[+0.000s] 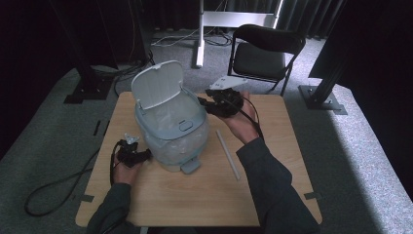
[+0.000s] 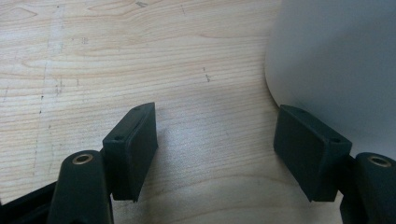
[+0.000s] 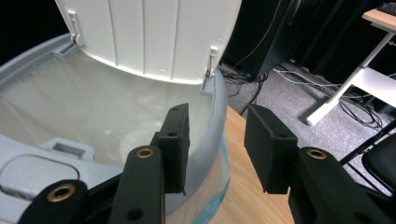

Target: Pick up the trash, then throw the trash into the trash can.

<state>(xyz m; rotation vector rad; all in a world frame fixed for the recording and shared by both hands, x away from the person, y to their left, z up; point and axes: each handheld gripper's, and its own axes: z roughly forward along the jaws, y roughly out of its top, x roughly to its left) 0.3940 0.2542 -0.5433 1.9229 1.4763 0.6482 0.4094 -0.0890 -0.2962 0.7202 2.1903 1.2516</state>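
Note:
A small grey-blue pedal bin stands mid-table, its white lid raised and a translucent bag lining it. My right gripper is at the bin's right rim, open. In the right gripper view its jaws straddle that rim, one over the bag and one outside, and neither pad presses on it. My left gripper lies low on the table by the bin's left base. It is open with bare wood between its jaws, and the bin wall is just past its right jaw.
A white rod lies on the wooden table right of the bin. The bin's pedal sticks out toward the person. A black folding chair and metal stand legs stand on the carpet behind the table.

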